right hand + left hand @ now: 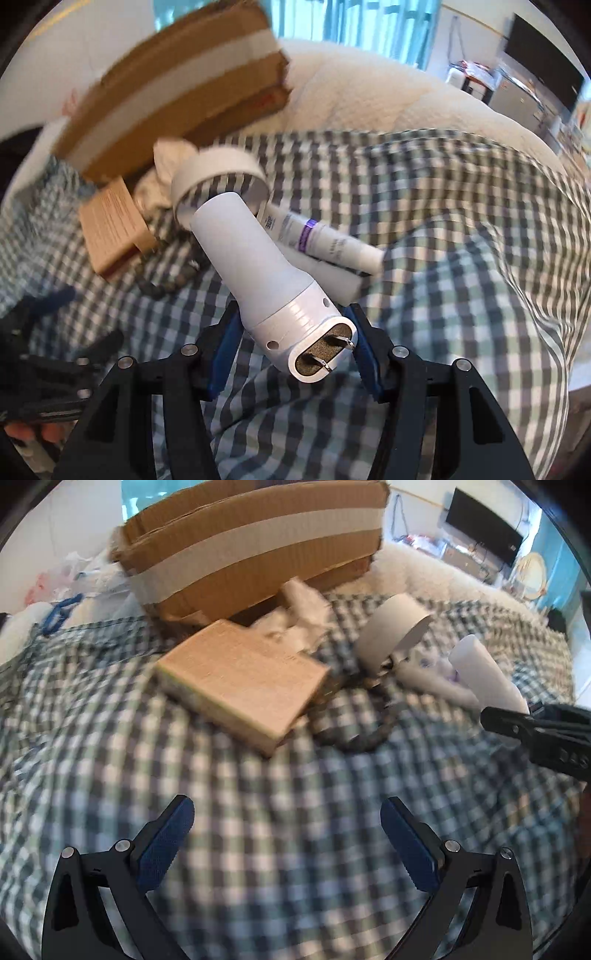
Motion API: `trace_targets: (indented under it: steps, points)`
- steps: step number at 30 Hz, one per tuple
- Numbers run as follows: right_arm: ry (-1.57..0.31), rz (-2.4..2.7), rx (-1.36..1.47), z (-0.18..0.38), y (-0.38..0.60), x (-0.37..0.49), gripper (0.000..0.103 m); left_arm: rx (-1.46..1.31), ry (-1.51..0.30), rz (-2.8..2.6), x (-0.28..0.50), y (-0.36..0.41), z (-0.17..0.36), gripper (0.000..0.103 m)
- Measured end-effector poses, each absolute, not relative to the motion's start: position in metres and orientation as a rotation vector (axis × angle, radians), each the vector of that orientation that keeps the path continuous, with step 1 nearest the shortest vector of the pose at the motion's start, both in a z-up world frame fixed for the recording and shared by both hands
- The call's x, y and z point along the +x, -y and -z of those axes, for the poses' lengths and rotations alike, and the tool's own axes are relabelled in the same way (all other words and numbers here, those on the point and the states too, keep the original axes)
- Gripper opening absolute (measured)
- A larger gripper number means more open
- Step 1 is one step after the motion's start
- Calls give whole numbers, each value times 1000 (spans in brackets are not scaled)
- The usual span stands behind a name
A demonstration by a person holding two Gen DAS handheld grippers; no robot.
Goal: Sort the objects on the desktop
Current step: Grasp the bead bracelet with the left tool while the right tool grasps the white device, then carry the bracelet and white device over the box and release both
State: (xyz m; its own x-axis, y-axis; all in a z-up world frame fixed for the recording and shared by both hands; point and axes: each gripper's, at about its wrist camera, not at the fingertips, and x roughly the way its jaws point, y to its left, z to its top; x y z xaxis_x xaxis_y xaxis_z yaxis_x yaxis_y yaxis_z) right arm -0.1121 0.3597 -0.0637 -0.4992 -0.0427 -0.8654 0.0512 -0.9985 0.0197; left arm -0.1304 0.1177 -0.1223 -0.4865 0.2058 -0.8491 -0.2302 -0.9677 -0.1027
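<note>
My right gripper (pixel 293 339) is shut on a white plug-in lamp (pixel 255 258) with two metal prongs at its near end, held above the checked cloth (pixel 424 258). The lamp also shows in the left wrist view (pixel 487 675), with the right gripper (pixel 524 727) at the right edge. Behind it lie a white tube with a purple band (pixel 325 243), a white tape roll (pixel 221 170), a dark bead bracelet (pixel 166 284) and a small tan box (pixel 110 225). My left gripper (pixel 288 834) is open and empty, low over the cloth in front of the tan box (pixel 243 679).
A large cardboard box (pixel 251 550) with a pale tape stripe stands at the back. Crumpled white tissue (pixel 295 616) lies against it. A fluffy white blanket (pixel 369 92) lies behind the cloth. Plastic bags (pixel 81 579) sit at the far left.
</note>
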Motion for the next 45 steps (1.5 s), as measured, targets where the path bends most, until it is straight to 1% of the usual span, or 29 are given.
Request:
trace_targets:
  steps: [4, 9, 13, 15, 16, 17, 18, 19, 22, 25, 33, 38, 42, 45]
  points:
    - [58, 2674, 1525, 62, -373, -112, 56, -1430, -8, -2457, -148, -144, 122, 103]
    - [113, 2656, 1499, 64, -369, -110, 56, -1483, 8, -2431, -179, -170, 142, 103]
    - [128, 2652, 1496, 64, -371, -111, 56, -1495, 46, -2497, -195, -172, 153, 103]
    - [125, 2651, 1497, 65, -371, -111, 56, -1484, 41, -2515, -194, -172, 152, 88]
    - [122, 2650, 1497, 65, -371, -111, 56, -1469, 13, -2525, -191, -172, 150, 69]
    - [119, 2650, 1495, 64, -370, -111, 56, -1450, -12, -2518, -189, -172, 147, 46]
    - [116, 2652, 1494, 65, -370, -111, 56, -1439, -15, -2494, -187, -171, 146, 35]
    - [112, 2656, 1493, 64, -370, -110, 56, -1431, -16, -2468, -185, -171, 143, 25]
    - [105, 2666, 1490, 62, -368, -108, 56, -1430, -23, -2443, -174, -166, 138, 11]
    - [91, 2677, 1488, 59, -363, -103, 56, -1437, 14, -2419, -161, -154, 133, 11]
    - [83, 2666, 1466, 48, -341, -83, 56, -1413, 41, -2419, -126, -123, 117, 11]
    - [58, 2658, 1427, 33, -326, -81, 56, -1329, 50, -2439, -108, -113, 92, 11]
    - [57, 2658, 1363, 13, -316, -84, 56, -1246, 37, -2460, -109, -106, 65, 11]
    - [38, 2660, 1313, -5, -309, -92, 56, -1205, 79, -2480, -115, -99, 46, 11]
